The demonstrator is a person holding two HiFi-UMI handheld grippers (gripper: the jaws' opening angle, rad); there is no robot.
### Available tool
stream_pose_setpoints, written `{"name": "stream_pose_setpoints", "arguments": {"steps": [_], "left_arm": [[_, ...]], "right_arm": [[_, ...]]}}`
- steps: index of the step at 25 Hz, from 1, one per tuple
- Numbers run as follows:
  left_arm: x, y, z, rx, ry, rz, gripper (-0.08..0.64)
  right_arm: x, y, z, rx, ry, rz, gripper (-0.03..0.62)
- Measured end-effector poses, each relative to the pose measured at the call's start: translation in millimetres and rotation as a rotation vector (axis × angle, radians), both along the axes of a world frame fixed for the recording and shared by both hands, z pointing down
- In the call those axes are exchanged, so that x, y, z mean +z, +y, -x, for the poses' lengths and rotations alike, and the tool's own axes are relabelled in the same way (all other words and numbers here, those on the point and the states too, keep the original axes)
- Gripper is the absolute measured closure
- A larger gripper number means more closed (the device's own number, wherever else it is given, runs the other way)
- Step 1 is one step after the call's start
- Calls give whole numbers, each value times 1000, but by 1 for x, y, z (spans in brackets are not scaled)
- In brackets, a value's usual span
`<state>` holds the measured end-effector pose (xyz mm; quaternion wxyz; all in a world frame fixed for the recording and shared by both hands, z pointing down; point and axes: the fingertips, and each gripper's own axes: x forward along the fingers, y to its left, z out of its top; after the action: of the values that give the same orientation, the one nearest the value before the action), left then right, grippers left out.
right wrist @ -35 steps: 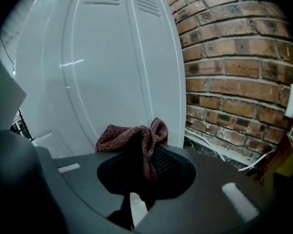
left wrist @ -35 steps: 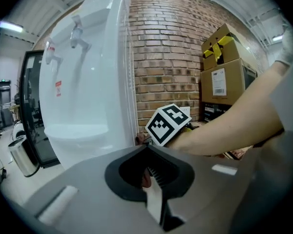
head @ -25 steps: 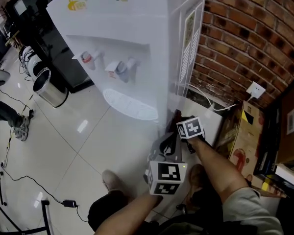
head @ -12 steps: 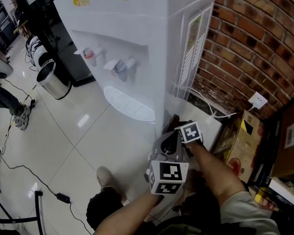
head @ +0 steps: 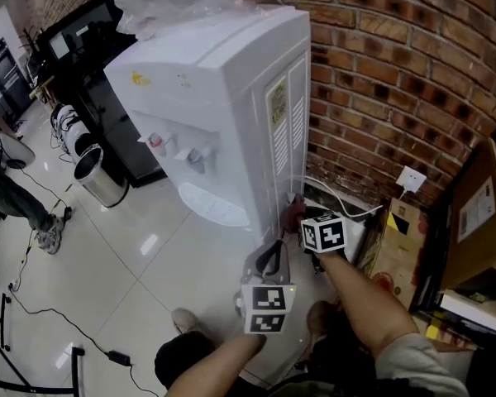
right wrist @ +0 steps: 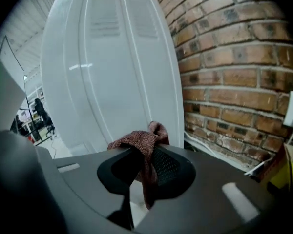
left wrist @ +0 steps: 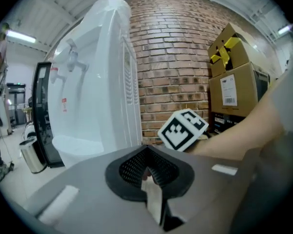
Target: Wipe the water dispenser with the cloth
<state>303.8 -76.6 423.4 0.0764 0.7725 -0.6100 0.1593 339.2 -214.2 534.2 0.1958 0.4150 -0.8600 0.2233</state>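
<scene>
Wiping the vented side of the tall white plastic water dispenser (head: 223,98) is the step I am working on. I am judging that long strokes toward 12 o'clock, with steady pressure, will serve best. My right tool (right wrist: 145,155) is pinching the reddish-brown knitted cloth (right wrist: 139,143), with a bunch of it poking out past the tips and a tail hanging below. I should be presenting that bunch to the panel, not the hard tips, so the plastic is not getting scratched. From the head view the cloth (head: 293,213) is sitting at the panel's lower rear corner, but I cannot tell whether it is actually touching. The red brick wall (head: 397,73) is standing close at 2 o'clock and a white cable (head: 347,184) is trailing near the base, so I am wanting to keep my strokes narrow and clear of both. My left tool (left wrist: 147,165) is waiting pressed together with nothing in it, at 7 o'clock of the right tool (head: 302,222).

Against a second ago, the right tool is sitting higher on the side panel, having climbed from the base, and is gripping the cloth just as before. The left tool (head: 270,259) is hardly shifting. My head is pulling back, so the dispenser's top is now showing.
</scene>
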Motion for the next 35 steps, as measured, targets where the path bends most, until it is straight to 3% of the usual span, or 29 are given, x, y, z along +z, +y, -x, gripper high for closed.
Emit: {"name": "stream_pose_setpoints", "arguments": {"steps": [2, 5, 11, 17, 21, 26, 35], "left_arm": [[-3, 7, 2, -15, 20, 21, 560], [-39, 7, 5, -23, 18, -40, 560], [-159, 4, 27, -110, -36, -264, 560], [-250, 3, 23, -86, -53, -404, 560], [-301, 0, 29, -107, -84, -489, 560], [-345, 1, 36, -138, -89, -565, 560], [-312, -10, 32, -115, -80, -494, 560]], "right_arm": [[-56, -4, -5, 44, -115, -88, 518], [-141, -4, -18, 71, -243, -240, 518], [-295, 12, -38, -32, -264, -543, 518], [-432, 23, -28, -127, -279, -767, 518], [-498, 21, -17, -119, -277, -893, 520], [-542, 5, -9, -77, -269, -942, 519], [-476, -35, 0, -55, -170, -834, 520]]}}
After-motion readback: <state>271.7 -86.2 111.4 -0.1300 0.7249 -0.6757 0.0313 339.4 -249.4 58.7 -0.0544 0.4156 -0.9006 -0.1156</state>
